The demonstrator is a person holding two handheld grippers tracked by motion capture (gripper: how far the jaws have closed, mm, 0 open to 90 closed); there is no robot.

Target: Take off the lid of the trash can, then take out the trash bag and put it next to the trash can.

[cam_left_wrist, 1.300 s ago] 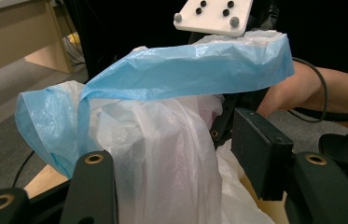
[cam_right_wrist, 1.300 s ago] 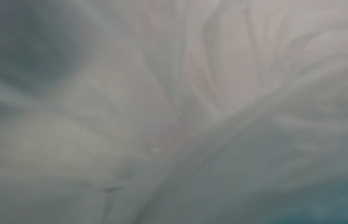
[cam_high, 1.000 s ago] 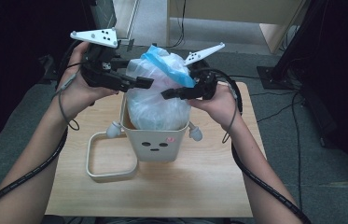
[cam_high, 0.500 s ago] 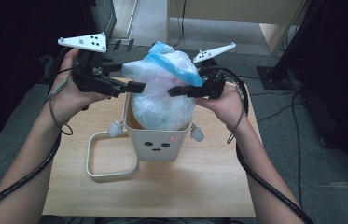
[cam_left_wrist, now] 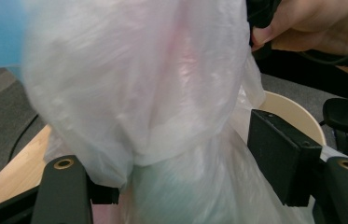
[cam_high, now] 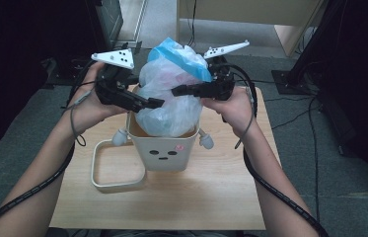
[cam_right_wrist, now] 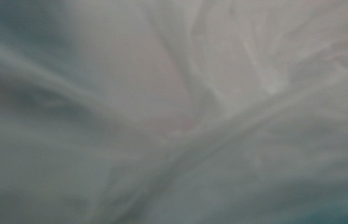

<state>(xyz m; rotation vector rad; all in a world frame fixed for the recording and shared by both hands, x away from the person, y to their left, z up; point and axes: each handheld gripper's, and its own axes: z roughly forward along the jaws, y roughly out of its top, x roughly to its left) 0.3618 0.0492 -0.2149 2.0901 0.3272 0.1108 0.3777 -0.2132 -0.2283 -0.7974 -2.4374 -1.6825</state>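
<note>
A: What occupies the centre of the table?
B: A cream bin with a printed face, a translucent plastic bag with a blue rim bulging up out of it. A cream lid frame lies on the table, touching the bin on the person's left.

A: State of the left hand-held gripper?
B: Jaws apart, and they have just been opening; in the left gripper view the bag's gathered film sits between the two black jaws, which stand clear of it on the right side (contact on the other side cannot be told).

A: And the right hand-held gripper?
B: It meets the bag high on its side, jaws nearly together and pinched on the film; its own view shows blurred plastic pressed close.
</note>
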